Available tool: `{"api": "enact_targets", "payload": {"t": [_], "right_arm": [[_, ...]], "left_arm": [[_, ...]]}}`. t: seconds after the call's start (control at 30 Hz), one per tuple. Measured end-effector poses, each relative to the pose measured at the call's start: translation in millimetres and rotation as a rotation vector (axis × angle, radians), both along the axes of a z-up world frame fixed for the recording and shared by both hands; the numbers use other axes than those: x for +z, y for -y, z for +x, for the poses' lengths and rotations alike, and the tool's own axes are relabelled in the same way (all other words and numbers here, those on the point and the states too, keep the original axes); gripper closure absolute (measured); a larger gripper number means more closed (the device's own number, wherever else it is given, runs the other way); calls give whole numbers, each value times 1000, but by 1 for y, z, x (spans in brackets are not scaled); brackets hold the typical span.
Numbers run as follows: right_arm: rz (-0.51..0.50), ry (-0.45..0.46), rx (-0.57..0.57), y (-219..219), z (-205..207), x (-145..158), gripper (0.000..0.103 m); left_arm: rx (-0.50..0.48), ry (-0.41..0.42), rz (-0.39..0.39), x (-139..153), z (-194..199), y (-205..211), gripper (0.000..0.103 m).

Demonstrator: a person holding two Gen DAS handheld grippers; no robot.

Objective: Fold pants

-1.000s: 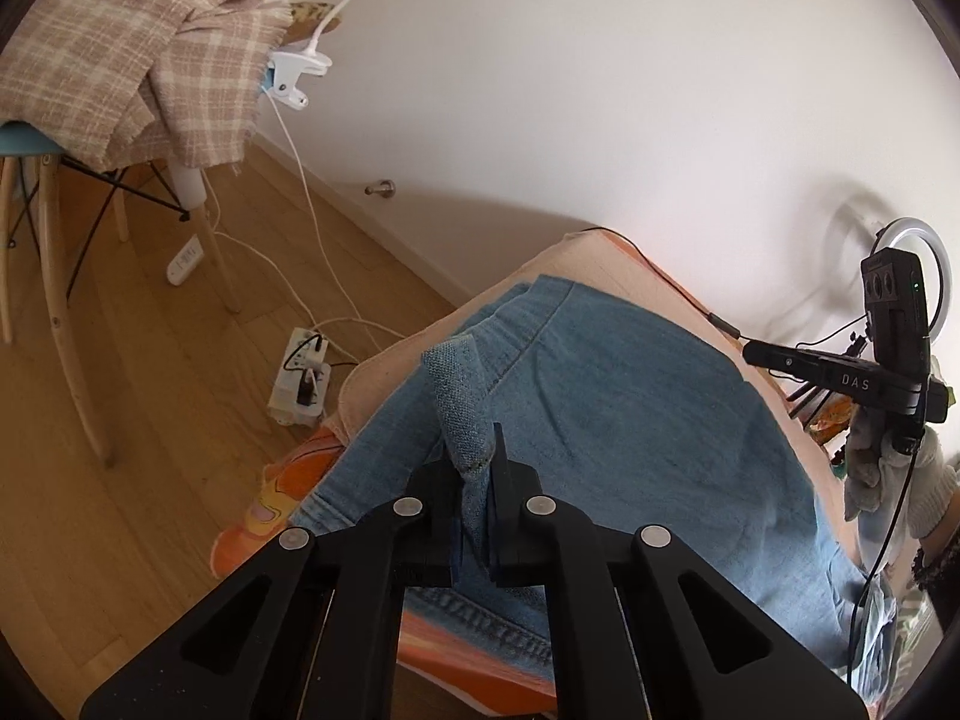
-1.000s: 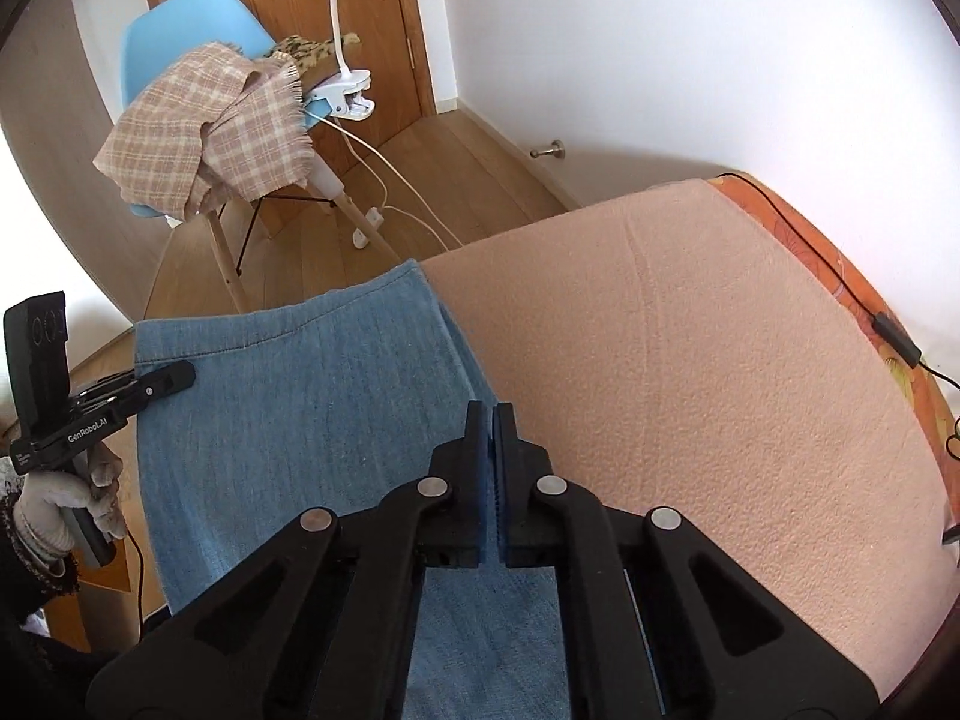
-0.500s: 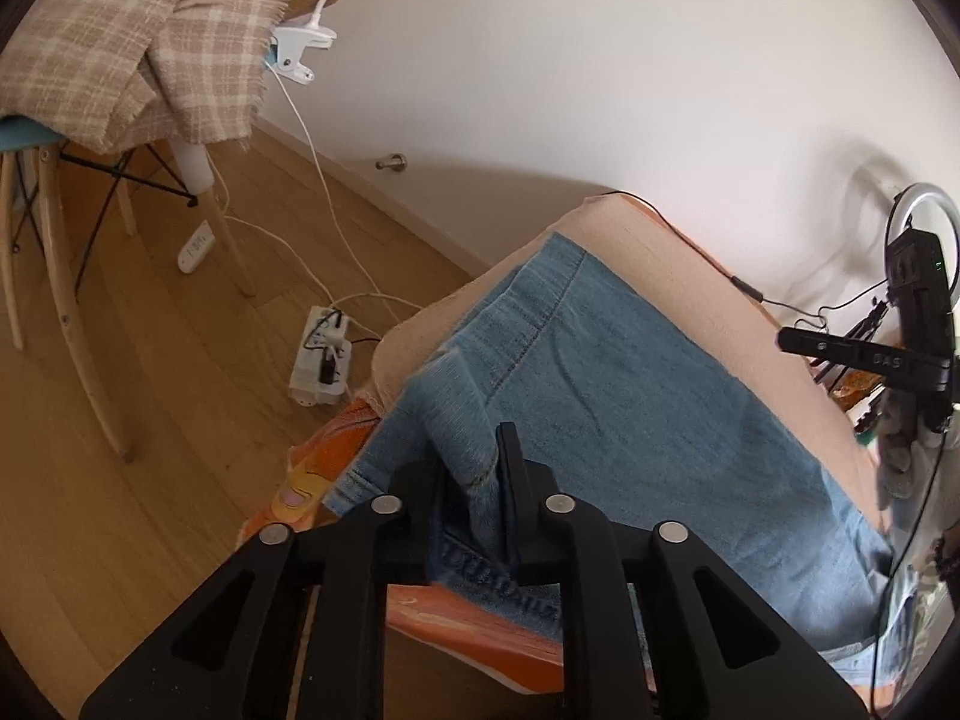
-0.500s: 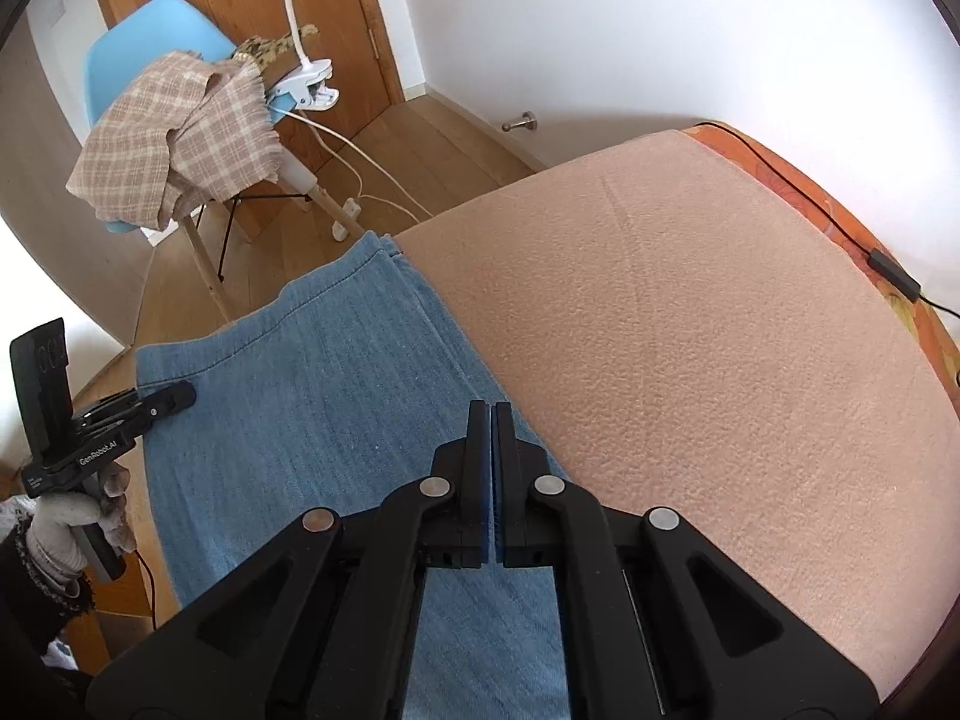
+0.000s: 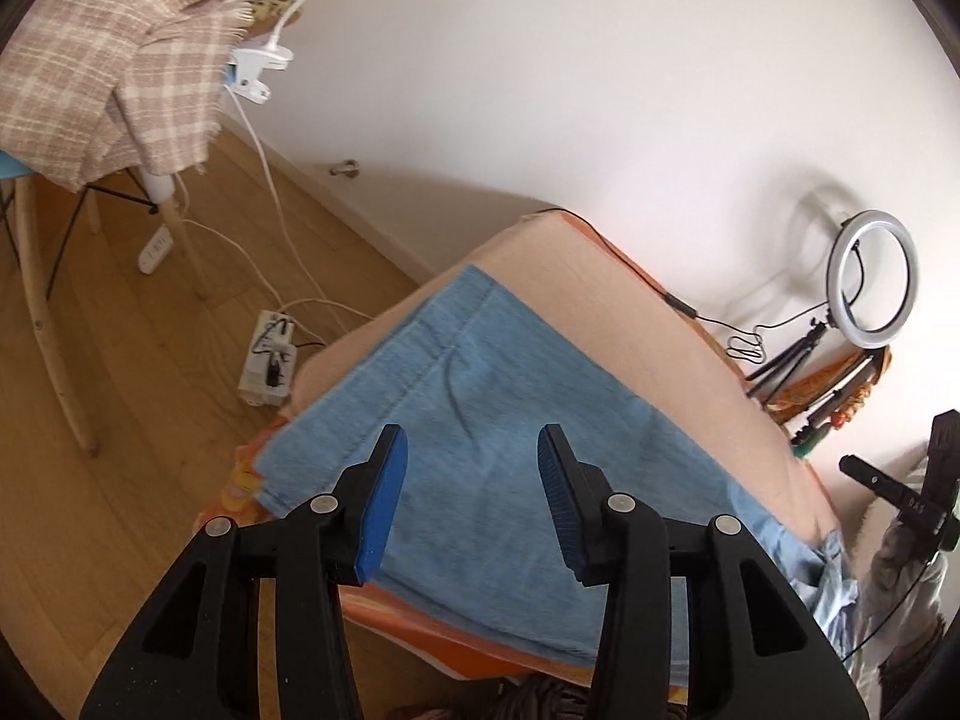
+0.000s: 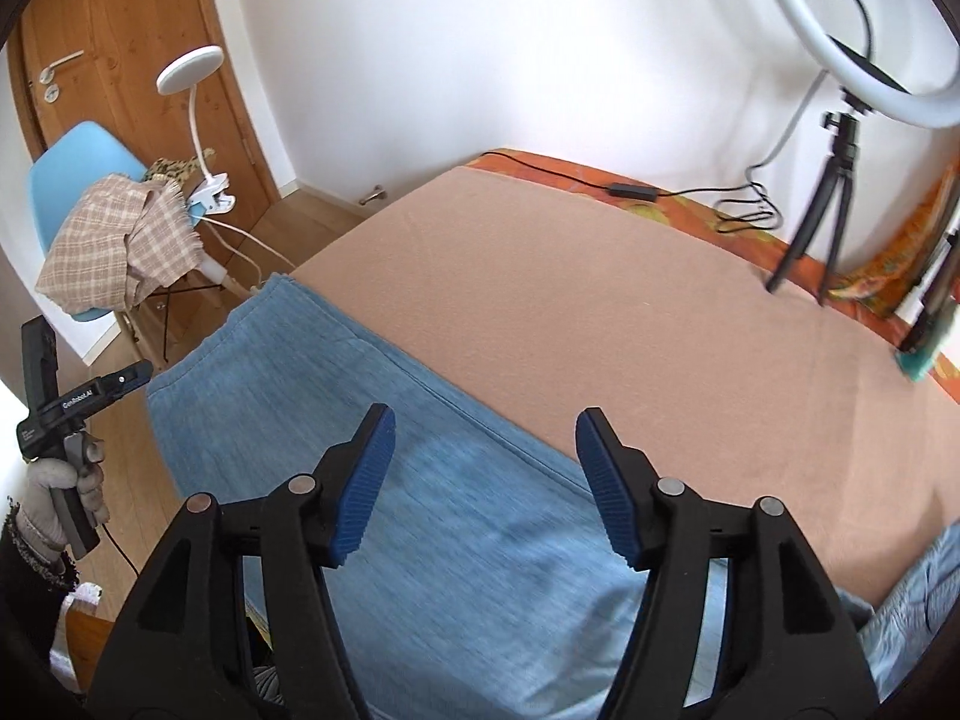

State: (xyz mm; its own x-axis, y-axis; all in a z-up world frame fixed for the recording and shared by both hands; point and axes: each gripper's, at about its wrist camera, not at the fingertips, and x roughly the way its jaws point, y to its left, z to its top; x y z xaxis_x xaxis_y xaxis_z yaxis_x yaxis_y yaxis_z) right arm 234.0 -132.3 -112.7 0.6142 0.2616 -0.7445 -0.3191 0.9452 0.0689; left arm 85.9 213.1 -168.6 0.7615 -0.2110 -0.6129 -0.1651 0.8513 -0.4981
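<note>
Light blue denim pants [image 5: 480, 420] lie flat along the near edge of a bed covered by a peach blanket [image 5: 630, 348]. My left gripper [image 5: 471, 450] hovers above the hem end of the pants, its jaws opening with nothing between them. In the right wrist view the same pants [image 6: 420, 510] stretch from left to lower right. My right gripper [image 6: 483, 426] hangs over them, jaws opening and empty. The other gripper [image 6: 66, 396] shows at the far left in a gloved hand. A rumpled part of the pants [image 6: 918, 594] lies at the lower right.
A ring light on a tripod [image 6: 840, 60] stands on the bed's far right with a black cable [image 6: 690, 192] beside it. A blue chair with a plaid cloth [image 6: 114, 228] and a clip lamp [image 6: 192, 78] stand on the wooden floor. A power strip [image 5: 267, 360] lies near the bed.
My left gripper let go of the denim fold, which dropped flat, and its jaws spread. My right gripper went from shut to wide apart and swung to the right along the bed.
</note>
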Motion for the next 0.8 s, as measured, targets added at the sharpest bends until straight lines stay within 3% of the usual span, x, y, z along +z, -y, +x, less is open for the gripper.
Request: {"api": "enact_targets", "payload": {"t": [0.13, 0.2, 0.27, 0.67, 0.8], "right_arm": [[39, -4, -99, 49, -34, 3, 37], [59, -6, -154, 74, -51, 3, 37], [64, 4, -212, 100, -71, 2, 37], [93, 23, -621, 240, -188, -22, 37], [140, 11, -719, 274, -224, -35, 37]], "left_arm": [[-112, 24, -46, 13, 11, 42, 59], [-181, 24, -74, 16, 20, 67, 45], [-257, 8, -111, 17, 32, 93, 40], [-668, -50, -249, 25, 82, 268, 40], [-781, -89, -236, 25, 93, 328, 40]]}}
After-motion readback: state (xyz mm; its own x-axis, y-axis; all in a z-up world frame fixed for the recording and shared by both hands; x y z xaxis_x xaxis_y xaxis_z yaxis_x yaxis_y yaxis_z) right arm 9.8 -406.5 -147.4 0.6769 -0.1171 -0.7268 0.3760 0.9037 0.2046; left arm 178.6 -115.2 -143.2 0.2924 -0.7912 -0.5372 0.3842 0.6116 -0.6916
